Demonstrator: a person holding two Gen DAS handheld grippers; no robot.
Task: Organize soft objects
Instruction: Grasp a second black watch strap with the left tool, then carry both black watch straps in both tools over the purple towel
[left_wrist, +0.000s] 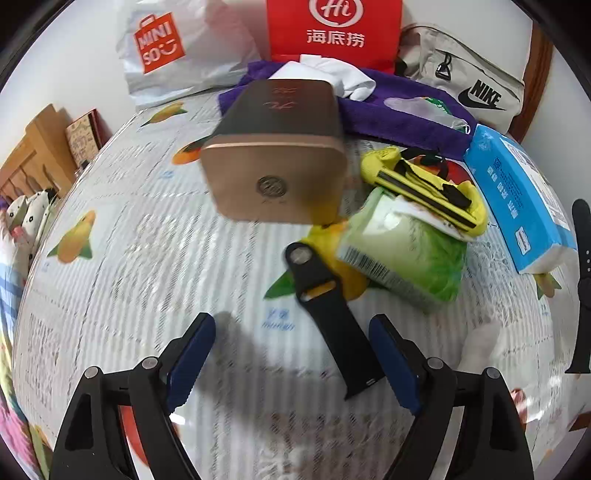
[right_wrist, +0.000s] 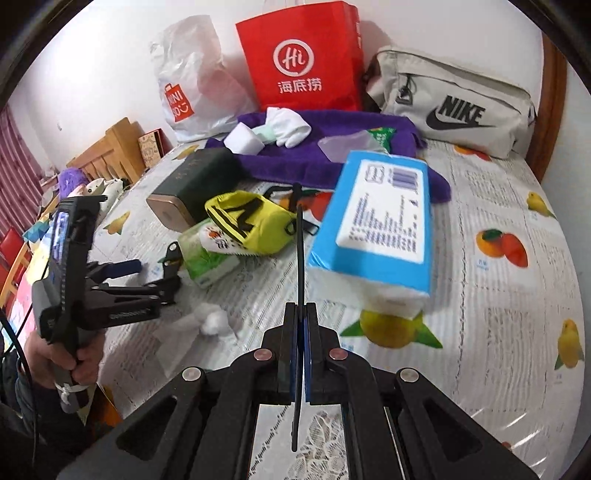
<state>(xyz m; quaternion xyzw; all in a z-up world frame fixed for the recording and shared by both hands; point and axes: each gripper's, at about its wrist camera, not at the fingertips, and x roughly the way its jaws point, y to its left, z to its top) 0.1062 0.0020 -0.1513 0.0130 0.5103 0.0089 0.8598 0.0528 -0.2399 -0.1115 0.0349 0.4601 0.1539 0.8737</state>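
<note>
My left gripper (left_wrist: 291, 360) hangs over the fruit-printed tablecloth (left_wrist: 129, 258) with its jaws spread wide and nothing pressed between them; a black watch strap (left_wrist: 328, 314) lies flat on the cloth between my blue pads (left_wrist: 192, 358), its far end reaching a green tissue pack (left_wrist: 406, 254). My right gripper (right_wrist: 302, 350) is clamped tight on a second black strap (right_wrist: 300, 258), which stands edge-on and runs up from between my fingertips toward the clutter. From the right wrist view I can see my left hand (right_wrist: 74, 354) wrapped around the other gripper's handle at the left edge of the table. The soft things sit crowded toward the back: a yellow pouch (right_wrist: 247, 221) with black trim rests on the green tissue pack, a blue tissue packet (right_wrist: 380, 229) lies just beside them, and a purple towel (right_wrist: 325, 155) spreads behind, carrying white socks (right_wrist: 288, 127) and a white sponge block (right_wrist: 242, 142). A gold-ended dark box (left_wrist: 277, 155) lies just left of the yellow pouch. Near my closed fingers a small white cotton ball (right_wrist: 212, 319) lies on the cloth. Against the wall stand a white Miniso bag (right_wrist: 192, 85), a red paper bag (right_wrist: 299, 59) and a grey Nike bag (right_wrist: 454, 103).
</note>
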